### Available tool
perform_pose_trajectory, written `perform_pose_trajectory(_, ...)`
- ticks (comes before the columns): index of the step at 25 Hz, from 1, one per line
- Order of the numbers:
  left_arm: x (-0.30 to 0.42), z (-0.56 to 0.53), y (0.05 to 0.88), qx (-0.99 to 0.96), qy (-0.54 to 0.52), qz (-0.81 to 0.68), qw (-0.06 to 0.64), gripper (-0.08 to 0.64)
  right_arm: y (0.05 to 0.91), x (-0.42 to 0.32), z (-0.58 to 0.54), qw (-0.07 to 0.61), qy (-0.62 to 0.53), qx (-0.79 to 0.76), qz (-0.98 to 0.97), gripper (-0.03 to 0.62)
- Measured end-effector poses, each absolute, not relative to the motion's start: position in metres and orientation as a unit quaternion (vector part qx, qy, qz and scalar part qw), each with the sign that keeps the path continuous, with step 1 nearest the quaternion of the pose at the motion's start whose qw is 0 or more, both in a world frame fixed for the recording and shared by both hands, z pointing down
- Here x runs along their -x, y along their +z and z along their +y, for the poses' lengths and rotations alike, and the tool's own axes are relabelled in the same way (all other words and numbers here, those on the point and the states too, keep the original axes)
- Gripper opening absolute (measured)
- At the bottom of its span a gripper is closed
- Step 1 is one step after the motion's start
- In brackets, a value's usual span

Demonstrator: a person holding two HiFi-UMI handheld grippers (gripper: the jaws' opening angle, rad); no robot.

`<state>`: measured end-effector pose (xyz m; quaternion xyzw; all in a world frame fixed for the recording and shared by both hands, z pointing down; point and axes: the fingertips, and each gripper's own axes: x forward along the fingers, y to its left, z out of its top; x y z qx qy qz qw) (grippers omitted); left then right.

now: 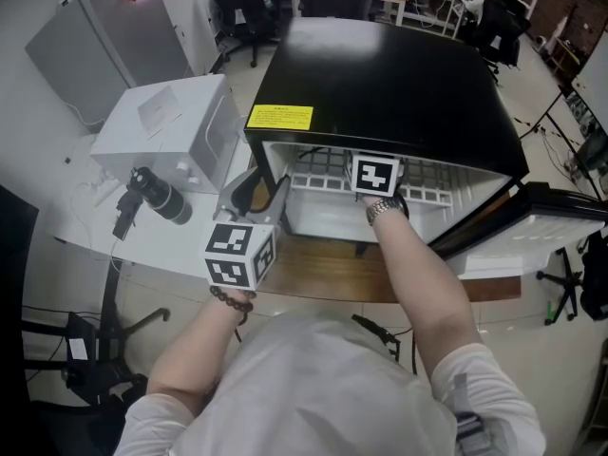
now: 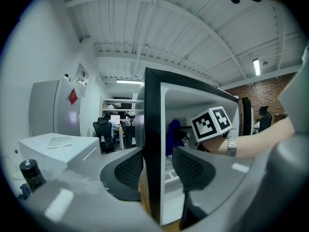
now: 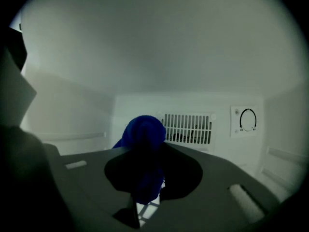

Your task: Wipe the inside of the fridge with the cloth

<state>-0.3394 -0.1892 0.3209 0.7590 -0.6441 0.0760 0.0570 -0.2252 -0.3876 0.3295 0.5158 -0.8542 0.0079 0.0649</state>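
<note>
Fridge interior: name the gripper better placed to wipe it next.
Right. The right gripper is inside the fridge, shut on the blue cloth. The left gripper stands open astride the fridge's side wall, with no cloth.

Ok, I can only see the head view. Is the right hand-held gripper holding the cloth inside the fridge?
Observer: Yes, the right gripper view shows the right hand-held gripper shut on a blue cloth.
Operator: What's at the back in there?
Observer: A slatted vent with a round dial to its right.
Operator: And the left one?
Observer: The left hand-held gripper has its jaws open, one on each side of the fridge's front edge.
</note>
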Motion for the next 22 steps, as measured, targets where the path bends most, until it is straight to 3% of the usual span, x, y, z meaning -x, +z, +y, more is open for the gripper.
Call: perform_pose_trajectory(22,0.338,-0.19,0.322,-0.751,0.075,-0.653,0.062,0.198,0.331,0.177,-0.389,0.06,0.017,-0.544,-0.837,0.069)
